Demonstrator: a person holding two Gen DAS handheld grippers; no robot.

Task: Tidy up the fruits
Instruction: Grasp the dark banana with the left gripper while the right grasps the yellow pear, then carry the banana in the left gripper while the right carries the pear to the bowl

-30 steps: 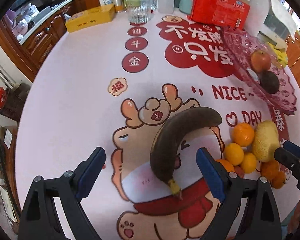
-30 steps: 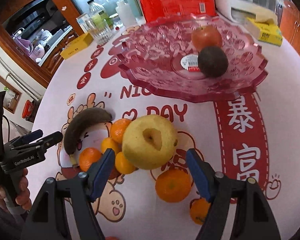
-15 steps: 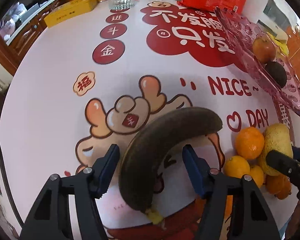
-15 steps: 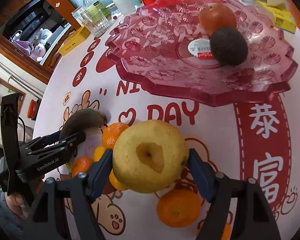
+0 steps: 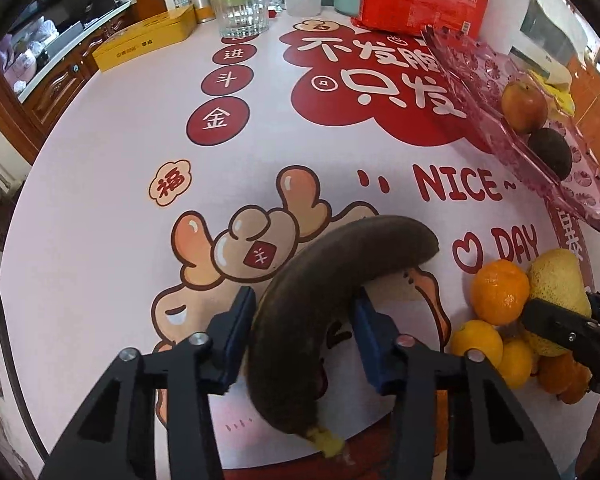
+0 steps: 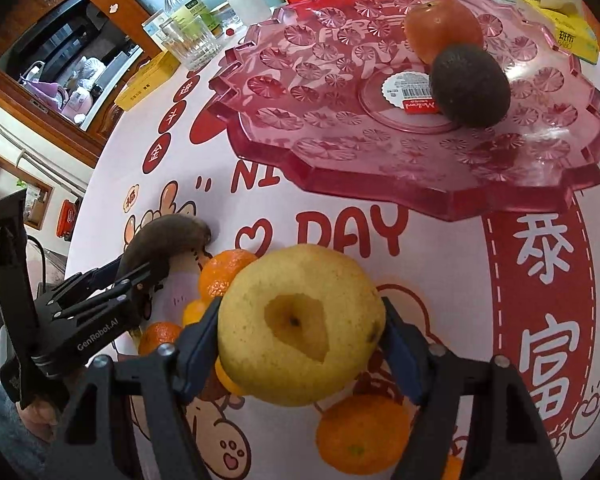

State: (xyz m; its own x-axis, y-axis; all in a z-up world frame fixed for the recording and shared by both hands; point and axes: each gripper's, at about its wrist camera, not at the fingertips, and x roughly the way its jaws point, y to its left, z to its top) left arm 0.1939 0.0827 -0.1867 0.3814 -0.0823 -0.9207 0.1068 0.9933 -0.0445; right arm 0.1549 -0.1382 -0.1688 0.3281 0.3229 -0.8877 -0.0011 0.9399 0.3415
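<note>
Banana [image 5: 332,280] clamped by left gripper [image 5: 304,336]; right gripper [image 6: 300,344] grips pear [image 6: 300,324]

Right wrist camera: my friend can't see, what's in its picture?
The right hand-held gripper squeezes a big yellow pear above small oranges. Behind sits a pink plate holding an apple and an avocado.

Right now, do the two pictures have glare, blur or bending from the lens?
Left wrist view: sharp banana, table edge curved by fisheye, dark corners. Right wrist view: bright glare on the pink plate rim, pear close and enlarged, still sharp.
</note>
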